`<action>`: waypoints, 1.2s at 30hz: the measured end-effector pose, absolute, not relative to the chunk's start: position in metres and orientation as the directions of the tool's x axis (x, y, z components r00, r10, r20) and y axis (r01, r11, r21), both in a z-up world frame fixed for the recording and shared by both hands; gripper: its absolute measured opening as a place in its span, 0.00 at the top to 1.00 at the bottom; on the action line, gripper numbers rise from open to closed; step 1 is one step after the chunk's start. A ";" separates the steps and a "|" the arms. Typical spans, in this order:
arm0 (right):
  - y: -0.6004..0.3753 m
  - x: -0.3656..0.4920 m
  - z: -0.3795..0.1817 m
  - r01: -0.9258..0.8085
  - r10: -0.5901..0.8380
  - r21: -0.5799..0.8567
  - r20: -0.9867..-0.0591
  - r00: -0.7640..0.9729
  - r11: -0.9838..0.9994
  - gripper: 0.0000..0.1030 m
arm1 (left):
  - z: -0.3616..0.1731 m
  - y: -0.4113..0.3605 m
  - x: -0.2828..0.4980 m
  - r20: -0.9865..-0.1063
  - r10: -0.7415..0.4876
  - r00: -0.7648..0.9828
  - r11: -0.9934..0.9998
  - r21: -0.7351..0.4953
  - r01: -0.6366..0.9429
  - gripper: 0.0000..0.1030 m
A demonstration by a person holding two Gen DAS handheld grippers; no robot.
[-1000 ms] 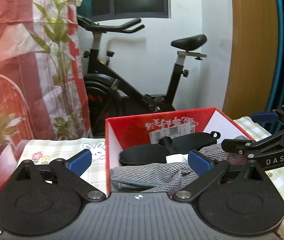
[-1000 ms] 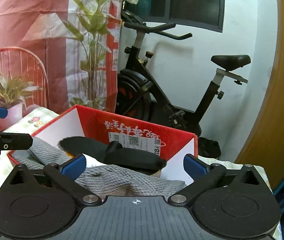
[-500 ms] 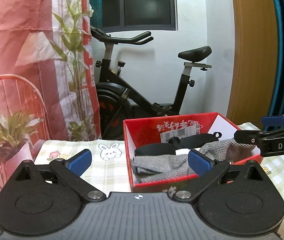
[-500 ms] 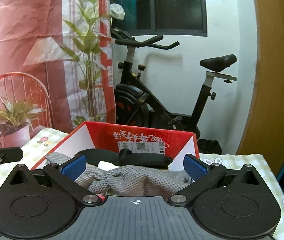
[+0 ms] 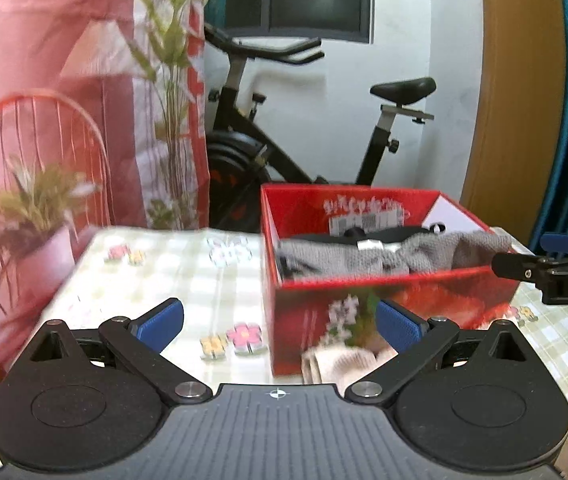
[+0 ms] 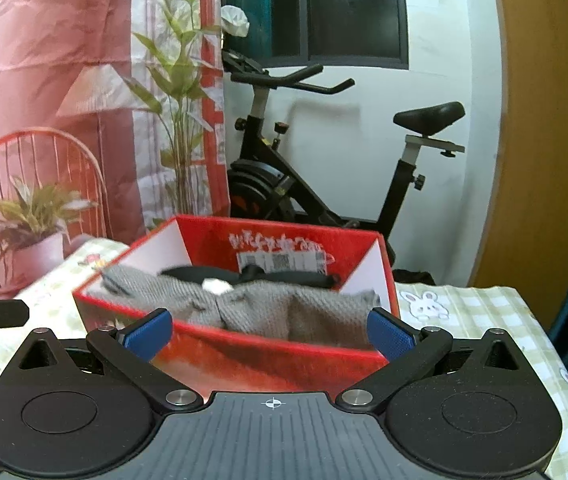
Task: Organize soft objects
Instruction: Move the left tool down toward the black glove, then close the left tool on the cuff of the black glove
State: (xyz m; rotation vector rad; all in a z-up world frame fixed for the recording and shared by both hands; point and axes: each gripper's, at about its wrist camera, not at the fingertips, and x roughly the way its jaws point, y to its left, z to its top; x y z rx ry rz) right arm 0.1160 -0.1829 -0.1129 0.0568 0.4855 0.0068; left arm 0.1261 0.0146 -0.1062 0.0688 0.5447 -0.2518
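Left tongs (image 5: pixel 279 320) and right tongs (image 6: pixel 269 330): both spread wide, holding nothing. The red box (image 6: pixel 243 354) stands on the table (image 5: pixel 187 276). Inside it, a grey knit cloth (image 6: pixel 279 310) lies over a black soft item (image 6: pixel 199 273). A beige fabric piece (image 5: pixel 340 362) lies against the box's front wall

This is a lived-in room of a home: an exercise bike (image 6: pixel 324 184) stands against the white wall under a dark window (image 6: pixel 324 12), beside a potted plant (image 6: pixel 35 232), a red wire chair (image 6: pixel 43 148), and a table under a bunny-print checked tablecloth (image 6: pixel 464 312).
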 end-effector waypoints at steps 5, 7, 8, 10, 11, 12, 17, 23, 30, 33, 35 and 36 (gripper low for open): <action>-0.181 0.104 -0.151 0.015 0.022 0.066 -0.521 0.853 0.998 0.01 | -0.139 0.012 0.123 -0.584 -0.252 0.772 0.958 -0.034 0.286 0.07; -0.180 0.099 -0.169 0.021 0.022 0.071 -0.552 0.834 0.997 0.06 | -0.152 0.008 0.123 -0.612 -0.268 0.744 0.952 -0.050 0.302 0.18; -0.180 0.096 -0.177 0.020 0.026 0.075 -0.567 0.824 0.997 0.11 | -0.158 0.007 0.123 -0.625 -0.279 0.729 0.949 -0.061 0.310 0.21; -0.180 0.093 -0.191 0.015 0.044 0.093 -0.597 0.801 0.996 0.19 | -0.168 0.004 0.125 -0.645 -0.307 0.700 0.940 -0.089 0.330 0.39; -0.181 0.091 -0.198 0.015 0.053 0.106 -0.611 0.790 0.994 0.26 | -0.173 0.003 0.126 -0.654 -0.326 0.683 0.933 -0.107 0.343 0.45; -0.182 0.090 -0.202 0.016 0.059 0.115 -0.616 0.785 0.993 0.29 | -0.177 0.002 0.128 -0.661 -0.341 0.668 0.928 -0.123 0.352 0.55; -0.185 0.090 -0.213 0.024 0.075 0.148 -0.625 0.777 0.989 0.40 | -0.194 -0.002 0.136 -0.686 -0.382 0.619 0.916 -0.195 0.349 0.59; -0.185 0.096 -0.223 0.035 0.087 0.174 -0.644 0.760 0.984 0.44 | -0.209 -0.011 0.143 -0.700 -0.429 0.571 0.896 -0.248 0.369 0.57; -0.191 0.103 -0.227 0.058 0.109 0.221 -0.674 0.730 0.974 0.46 | -0.218 -0.015 0.156 -0.728 -0.425 0.538 0.899 -0.269 0.346 0.61; -0.190 0.101 -0.227 0.051 0.121 0.227 -0.679 0.724 0.972 0.51 | -0.220 -0.018 0.159 -0.722 -0.450 0.525 0.886 -0.289 0.362 0.80; -0.189 0.099 -0.227 0.050 0.121 0.225 -0.681 0.722 0.973 0.51 | -0.222 -0.018 0.155 -0.714 -0.454 0.532 0.884 -0.290 0.366 0.82; -0.188 0.097 -0.226 0.045 0.122 0.223 -0.681 0.722 0.974 0.52 | -0.222 -0.017 0.152 -0.712 -0.455 0.535 0.883 -0.286 0.371 0.83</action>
